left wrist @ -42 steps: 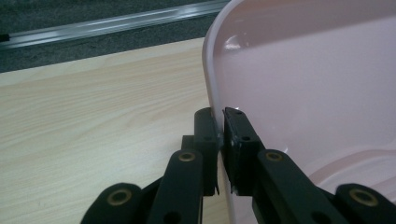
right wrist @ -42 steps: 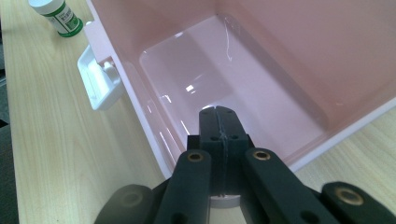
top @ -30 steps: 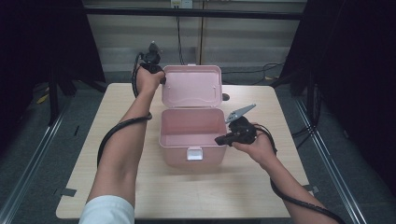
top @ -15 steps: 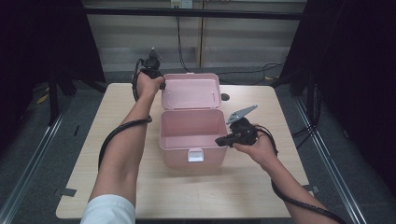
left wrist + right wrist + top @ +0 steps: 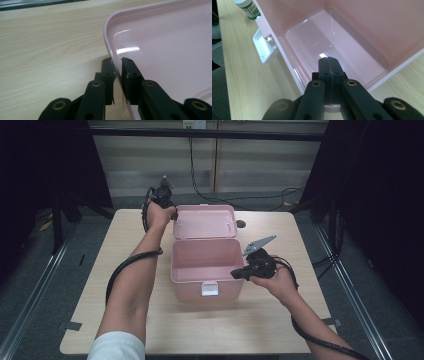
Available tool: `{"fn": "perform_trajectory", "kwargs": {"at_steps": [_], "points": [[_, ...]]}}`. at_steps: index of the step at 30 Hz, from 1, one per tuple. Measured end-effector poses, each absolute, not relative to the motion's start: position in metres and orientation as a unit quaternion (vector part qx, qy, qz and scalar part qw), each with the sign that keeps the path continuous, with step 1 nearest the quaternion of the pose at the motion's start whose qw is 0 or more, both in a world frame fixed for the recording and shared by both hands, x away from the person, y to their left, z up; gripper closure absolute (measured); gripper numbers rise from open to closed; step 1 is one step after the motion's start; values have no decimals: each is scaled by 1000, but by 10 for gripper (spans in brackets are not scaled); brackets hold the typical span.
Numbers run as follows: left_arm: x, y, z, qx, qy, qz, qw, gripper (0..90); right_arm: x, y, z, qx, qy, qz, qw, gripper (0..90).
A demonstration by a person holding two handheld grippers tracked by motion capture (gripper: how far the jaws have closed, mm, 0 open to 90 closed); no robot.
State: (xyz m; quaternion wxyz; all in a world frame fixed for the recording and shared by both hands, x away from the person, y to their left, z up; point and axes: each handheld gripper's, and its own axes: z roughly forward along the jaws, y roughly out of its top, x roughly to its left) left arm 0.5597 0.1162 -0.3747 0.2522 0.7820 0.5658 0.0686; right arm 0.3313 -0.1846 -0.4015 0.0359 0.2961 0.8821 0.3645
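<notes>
The left hand-held gripper (image 5: 117, 65) straddles the rim of the pink box's lid (image 5: 204, 221), one jaw on each side of the thin edge, in a light grip; its jaws have just been easing apart slightly. The lid lies swung back, nearly flat on the light wooden table (image 5: 100, 270). The pink plastic box (image 5: 205, 266) sits open at the table's middle. The right hand-held gripper (image 5: 328, 61), jaws closed with nothing between them, rests over the box's right wall. A white latch (image 5: 265, 48) hangs on the front. A small green-labelled bottle (image 5: 247, 8) stands beyond the box.
</notes>
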Motion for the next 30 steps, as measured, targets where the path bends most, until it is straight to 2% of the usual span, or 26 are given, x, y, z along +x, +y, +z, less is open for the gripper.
{"fn": "perform_trajectory", "kwargs": {"at_steps": [6,15,17,24,30], "points": [[559,115,-377,786,560,62,254,807,330,-185,-402,297,881,366,36,900],[552,118,-373,785,558,64,260,744,327,-179,-403,295,884,363,29,900],[549,119,-370,786,557,64,262,706,327,-180,-403,295,884,360,33,900],[537,127,-354,785,550,65,277,451,327,-182,-398,301,881,363,41,862],[522,134,-345,793,540,53,277,366,323,-190,-387,304,868,389,50,780]]}}
